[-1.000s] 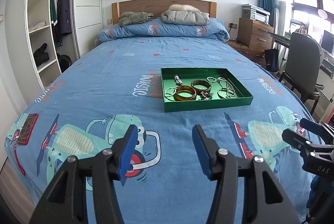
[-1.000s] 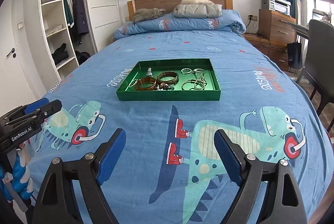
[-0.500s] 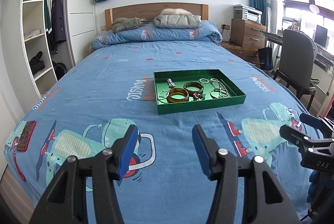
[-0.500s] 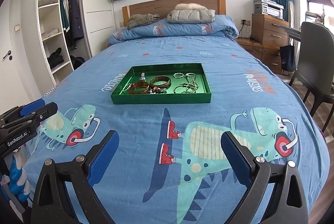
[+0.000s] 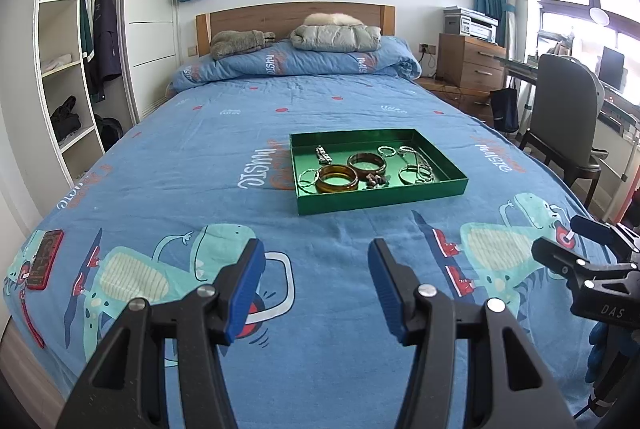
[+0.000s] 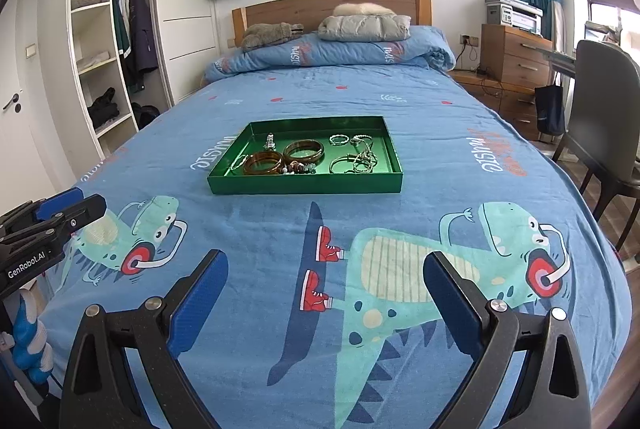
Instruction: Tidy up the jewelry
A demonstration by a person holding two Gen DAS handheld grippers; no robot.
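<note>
A green tray lies on the blue bedspread, ahead of both grippers; it also shows in the right wrist view. In it lie two amber bangles, thin silver bracelets, a small silver clasp piece and dark beads. My left gripper is open and empty above the bed's near end. My right gripper is wide open and empty, to the right of the left one.
A red phone lies at the bed's left edge. A folded duvet with a grey jacket on it lies at the headboard. A wardrobe stands left; a chair and wooden drawers stand right.
Both grippers have drawn back and risen a little, so the tray looks smaller and farther. The right gripper has opened wider. Nothing in the tray has moved.
</note>
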